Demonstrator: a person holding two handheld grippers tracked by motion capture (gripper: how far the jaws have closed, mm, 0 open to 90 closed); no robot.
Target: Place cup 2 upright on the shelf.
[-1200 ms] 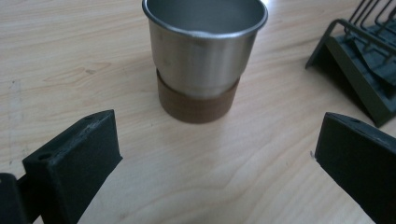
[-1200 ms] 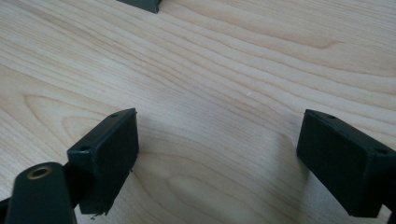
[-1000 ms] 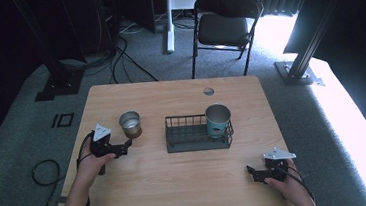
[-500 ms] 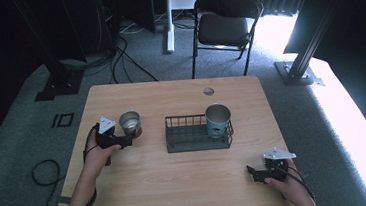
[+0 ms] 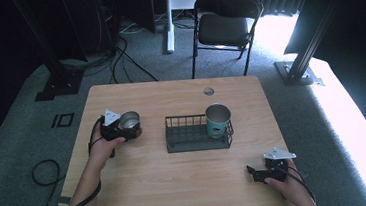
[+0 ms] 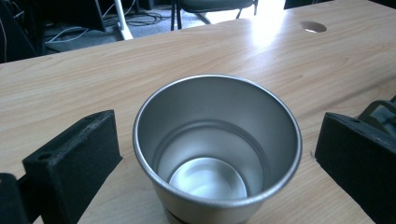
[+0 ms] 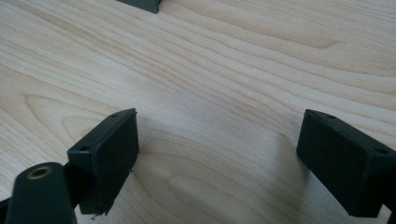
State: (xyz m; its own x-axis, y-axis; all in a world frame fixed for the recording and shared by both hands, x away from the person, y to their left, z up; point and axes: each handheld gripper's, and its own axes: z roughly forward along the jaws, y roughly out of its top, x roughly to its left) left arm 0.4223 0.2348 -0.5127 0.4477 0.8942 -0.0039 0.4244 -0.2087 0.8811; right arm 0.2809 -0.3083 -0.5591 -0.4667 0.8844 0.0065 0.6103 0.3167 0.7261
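An empty steel cup (image 5: 130, 121) stands upright at the left of the wooden table (image 5: 177, 178). My left gripper (image 5: 125, 130) is open around it; in the left gripper view the cup (image 6: 215, 149) sits between the two black jaws with gaps on both sides. A second steel cup with a teal band (image 5: 218, 120) stands in the right end of a black wire basket (image 5: 184, 138) at mid-table. My right gripper (image 5: 251, 170) rests open near the front right corner, its jaws (image 7: 224, 158) spread over bare wood.
A round cable hole (image 5: 208, 90) lies in the table's far edge. A black folding chair (image 5: 224, 24) stands beyond the table. Cables trail on the carpet at the left (image 5: 41, 170). Open wood stretches between the basket and the front edge.
My left gripper has moved forward and to the right until its jaws are on either side of the steel cup. The right gripper has stayed put.
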